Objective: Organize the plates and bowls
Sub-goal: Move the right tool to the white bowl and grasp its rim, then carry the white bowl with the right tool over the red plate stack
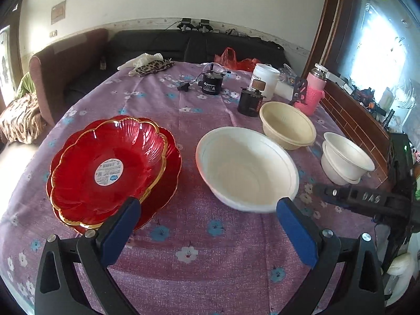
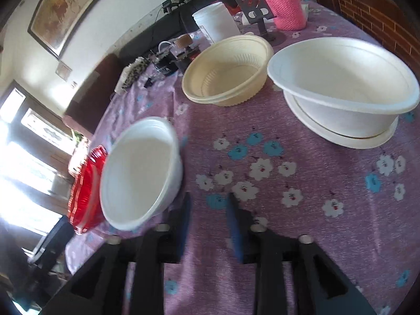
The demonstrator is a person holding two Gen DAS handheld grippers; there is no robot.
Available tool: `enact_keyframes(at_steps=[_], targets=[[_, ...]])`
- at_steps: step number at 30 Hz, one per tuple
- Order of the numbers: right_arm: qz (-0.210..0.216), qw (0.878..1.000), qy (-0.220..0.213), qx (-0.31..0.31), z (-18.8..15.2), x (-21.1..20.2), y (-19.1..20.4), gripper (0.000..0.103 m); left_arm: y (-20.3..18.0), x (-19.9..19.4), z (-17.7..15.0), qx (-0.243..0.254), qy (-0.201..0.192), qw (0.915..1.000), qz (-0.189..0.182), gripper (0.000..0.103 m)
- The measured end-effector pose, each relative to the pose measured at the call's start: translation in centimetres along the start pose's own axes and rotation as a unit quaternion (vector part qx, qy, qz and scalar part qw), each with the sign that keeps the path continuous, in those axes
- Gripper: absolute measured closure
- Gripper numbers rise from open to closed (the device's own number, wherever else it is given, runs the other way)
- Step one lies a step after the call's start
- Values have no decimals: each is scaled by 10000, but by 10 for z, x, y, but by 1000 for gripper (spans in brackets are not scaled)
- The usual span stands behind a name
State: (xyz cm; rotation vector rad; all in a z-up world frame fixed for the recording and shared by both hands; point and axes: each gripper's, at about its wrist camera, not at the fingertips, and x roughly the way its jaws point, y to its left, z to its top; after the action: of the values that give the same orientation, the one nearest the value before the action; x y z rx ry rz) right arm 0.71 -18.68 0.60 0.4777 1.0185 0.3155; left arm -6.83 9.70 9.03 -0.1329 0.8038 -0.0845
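Observation:
Stacked red plates (image 1: 110, 168) with gold rims sit at the left of the table. A large white bowl (image 1: 246, 168) stands at centre, a cream bowl (image 1: 287, 128) behind it, and nested small white bowls (image 1: 345, 158) at the right. My left gripper (image 1: 207, 207) is open and empty, its blue pads just in front of the plates and the large bowl. My right gripper (image 2: 208, 207) is open with a narrow gap and empty, above the cloth between the large white bowl (image 2: 141, 170) and the nested white bowls (image 2: 344, 89). The cream bowl (image 2: 228, 71) lies beyond.
Purple floral tablecloth (image 1: 199, 249) covers the table. At the back stand a black motor (image 1: 211, 82), a dark jar (image 1: 249, 102), a white jug (image 1: 265, 78) and a pink-sleeved flask (image 1: 313, 92). A sofa (image 1: 157, 44) is behind. A brown ledge (image 1: 351, 120) borders the right.

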Motion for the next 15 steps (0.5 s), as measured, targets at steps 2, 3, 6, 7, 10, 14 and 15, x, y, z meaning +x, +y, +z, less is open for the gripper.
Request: enact_keyframes(at_steps=[2, 3, 6, 7, 10, 14, 15], targets=[[107, 9998, -135, 36, 6, 3, 5, 26, 2, -1, -3, -7, 30, 10000, 10, 0], [135, 9998, -162, 49, 9, 6, 10, 26, 4, -1, -5, -23, 59, 10000, 6, 0], [245, 9997, -29, 84, 20, 28, 23, 26, 8, 1, -9, -96, 152, 9998, 28, 0], [258, 9996, 33, 92, 21, 34, 26, 26, 9, 3, -9, -117, 194, 9997, 40, 0], [170, 9995, 228, 136, 25, 59, 34, 42, 10, 9, -11, -181, 304, 9994, 28, 0], [201, 9980, 515, 321, 23, 79, 33, 90, 7, 13, -15, -174, 424, 9989, -59, 0], [200, 9981, 485, 308, 22, 77, 32, 93, 6, 13, -16, -168, 440, 9989, -79, 0]])
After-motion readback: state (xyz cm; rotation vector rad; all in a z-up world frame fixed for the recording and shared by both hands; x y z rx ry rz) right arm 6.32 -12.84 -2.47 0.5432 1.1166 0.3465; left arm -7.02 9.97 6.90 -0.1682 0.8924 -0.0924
